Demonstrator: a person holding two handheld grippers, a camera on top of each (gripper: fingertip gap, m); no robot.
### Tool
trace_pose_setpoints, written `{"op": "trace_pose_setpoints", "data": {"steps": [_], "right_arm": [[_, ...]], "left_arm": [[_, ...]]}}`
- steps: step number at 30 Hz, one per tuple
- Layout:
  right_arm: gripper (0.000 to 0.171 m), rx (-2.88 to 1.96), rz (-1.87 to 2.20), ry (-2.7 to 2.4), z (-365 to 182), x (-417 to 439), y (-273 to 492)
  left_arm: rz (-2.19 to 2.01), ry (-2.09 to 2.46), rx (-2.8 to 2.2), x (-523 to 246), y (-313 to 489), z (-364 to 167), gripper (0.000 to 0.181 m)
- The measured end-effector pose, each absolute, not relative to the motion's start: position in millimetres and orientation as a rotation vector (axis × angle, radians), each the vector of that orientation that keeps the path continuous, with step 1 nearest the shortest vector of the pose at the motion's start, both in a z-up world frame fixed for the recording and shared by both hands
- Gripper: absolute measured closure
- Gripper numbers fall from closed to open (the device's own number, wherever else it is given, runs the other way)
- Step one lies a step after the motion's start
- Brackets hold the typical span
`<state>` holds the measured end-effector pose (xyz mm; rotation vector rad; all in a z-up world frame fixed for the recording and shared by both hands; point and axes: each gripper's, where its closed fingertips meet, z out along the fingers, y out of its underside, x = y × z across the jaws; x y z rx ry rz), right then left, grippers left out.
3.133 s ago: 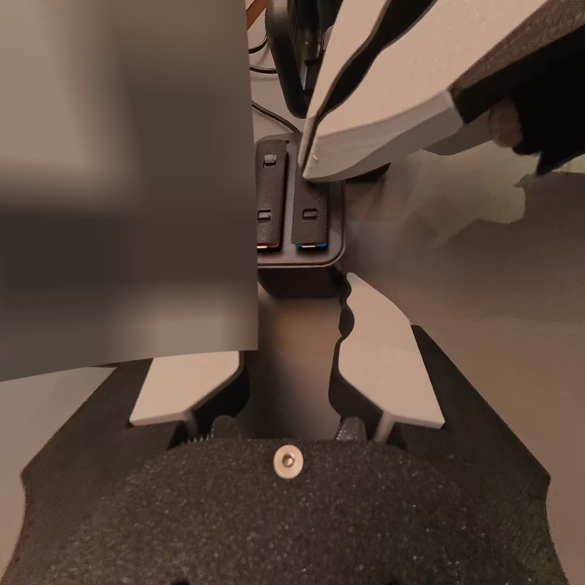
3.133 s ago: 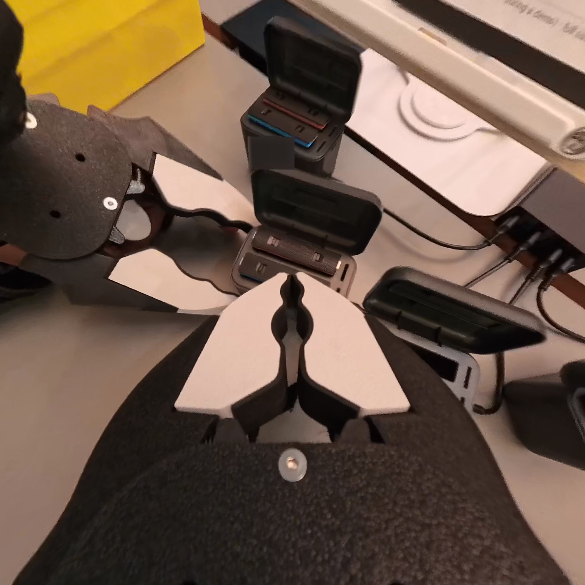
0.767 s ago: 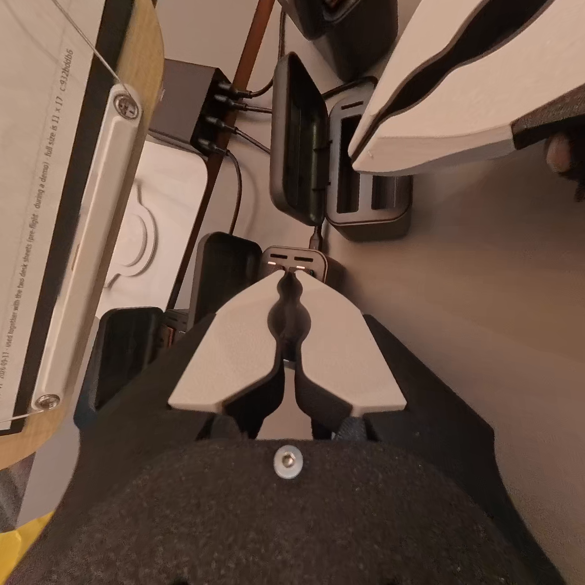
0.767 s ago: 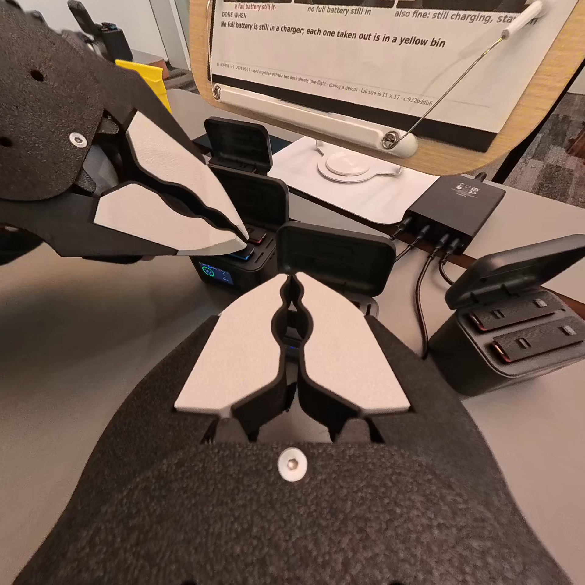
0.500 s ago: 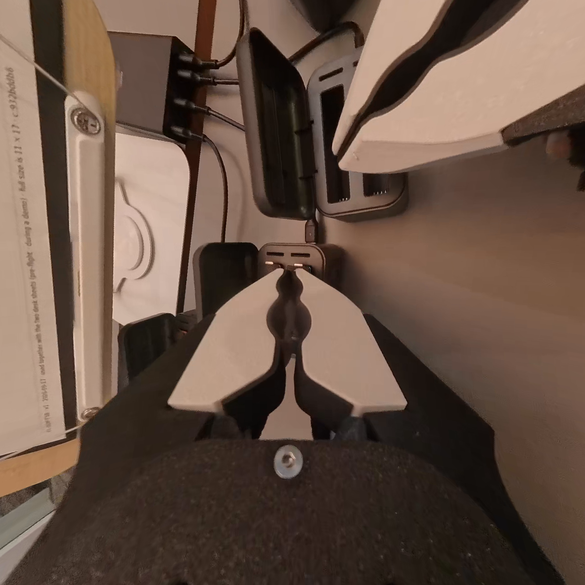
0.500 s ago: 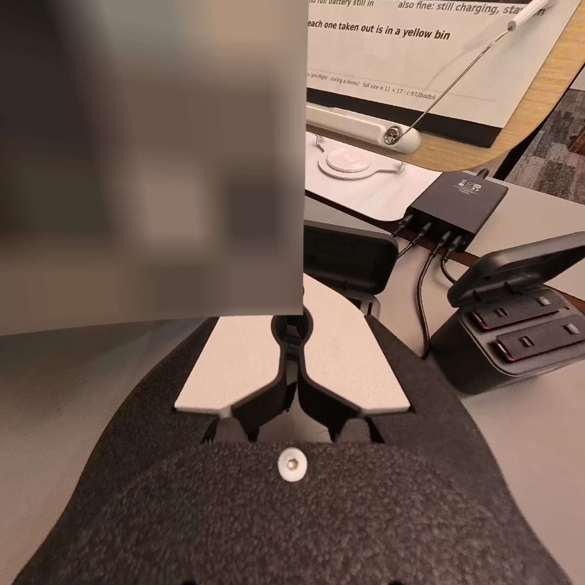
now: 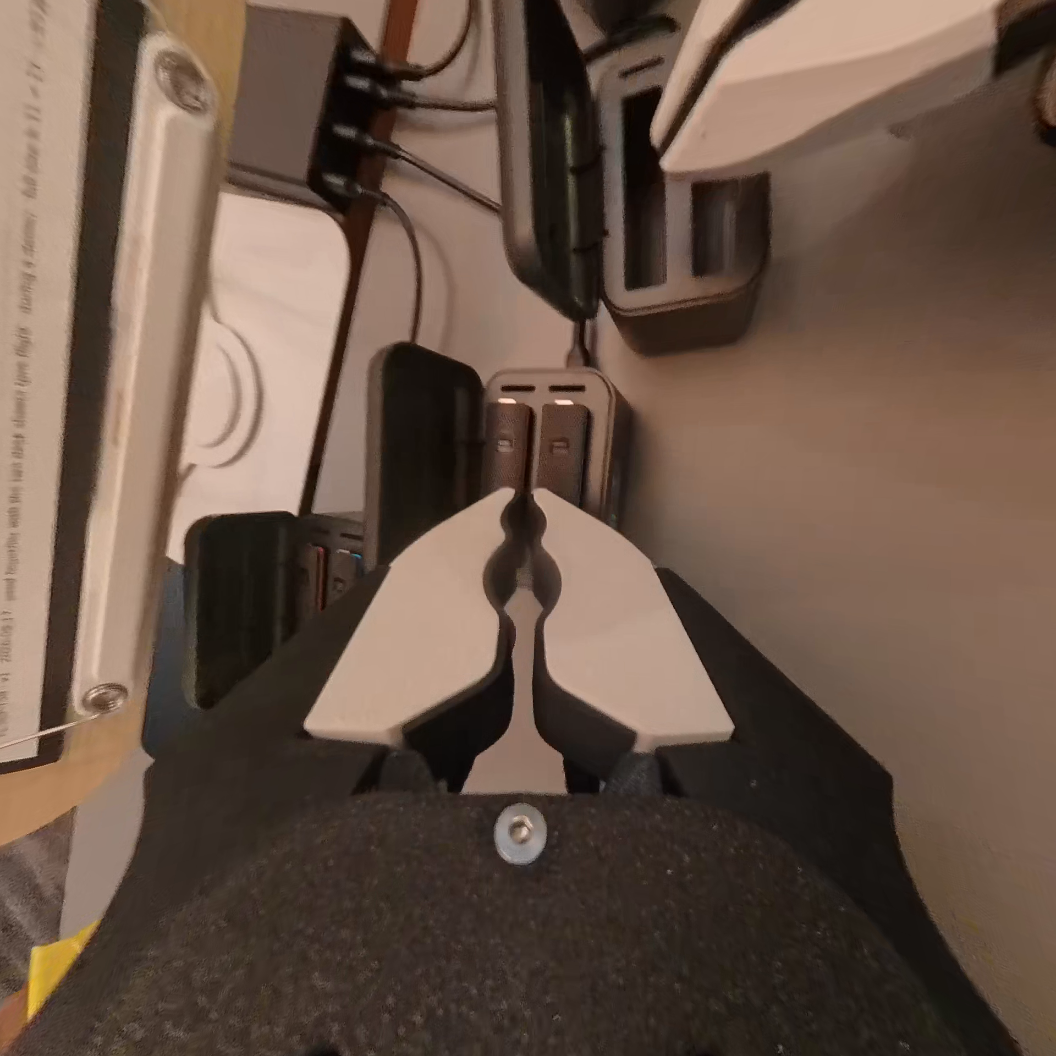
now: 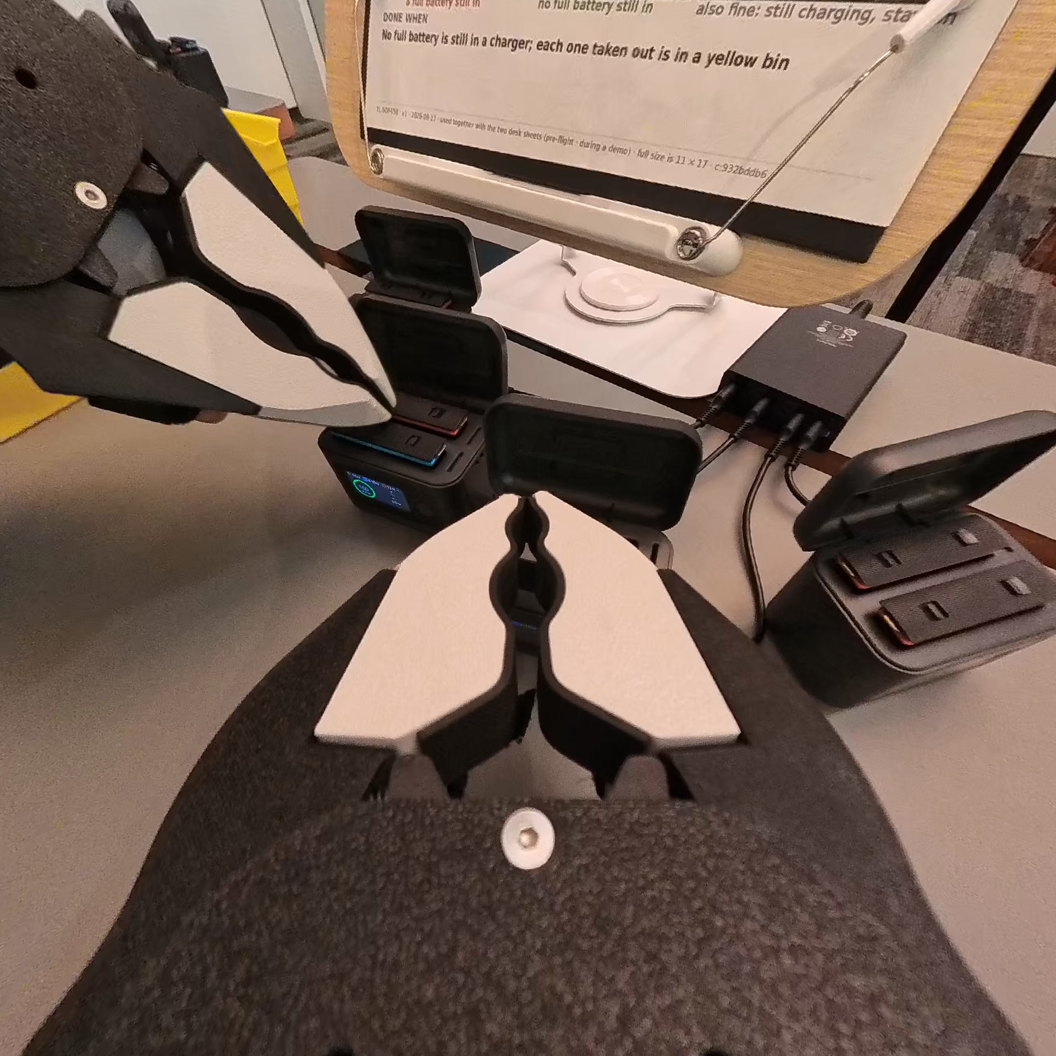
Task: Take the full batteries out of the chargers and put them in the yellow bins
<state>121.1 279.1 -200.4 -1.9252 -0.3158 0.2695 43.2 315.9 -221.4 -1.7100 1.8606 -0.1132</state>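
Observation:
Several black chargers with open lids stand on the grey table. My left gripper point(image 7: 521, 494) is shut, its tips just over the two batteries point(image 7: 537, 446) of the middle charger. In the right wrist view it point(image 8: 383, 406) hovers at the red-edged battery point(image 8: 434, 414), beside the blue-edged one point(image 8: 400, 446); that charger's screen point(image 8: 377, 491) is lit. My right gripper point(image 8: 524, 500) is shut above an empty charger point(image 7: 686, 240), whose lid point(image 8: 594, 457) stands open. I see nothing held in either. A yellow bin point(image 8: 263, 137) stands at the far left.
A charger point(image 8: 926, 600) with two red-edged batteries stands at the right. Another open charger point(image 8: 417, 257) stands behind the middle one. A black power hub point(image 8: 811, 360) with cables and a sign board on a white stand point(image 8: 628, 286) line the back. The gap from one gripper's tips to the other's is roughly 9 centimeters. The charger point(image 8: 926, 600) lies some 12 centimeters from my right tips, 20 centimeters from my left tips.
My left gripper, open 3.1 s ago, is shut. Over the last second it has shifted, so the middle charger's two batteries now show fully ahead of its tips. The right gripper stays shut.

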Motion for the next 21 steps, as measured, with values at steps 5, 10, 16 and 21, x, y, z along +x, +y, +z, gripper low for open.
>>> {"op": "trace_pose_setpoints", "data": {"steps": [5,10,16,21], "right_arm": [[0.171,-1.926,0.266,-0.315,-200.7,121.8,278.9],[0.171,-1.927,0.266,-0.317,-200.6,121.1,279.5],[0.171,-1.922,0.259,-0.317,-199.1,121.0,279.2],[0.171,-1.919,0.255,-0.312,-197.9,122.5,279.1]], "left_arm": [[-0.127,1.857,-1.708,42.5,315.7,-222.1,0.181],[0.012,1.876,-1.604,42.0,314.9,-221.9,0.181],[0.113,1.82,-1.493,42.2,315.5,-221.1,0.18],[0.166,1.739,-1.397,42.8,315.8,-219.8,0.18]]}}
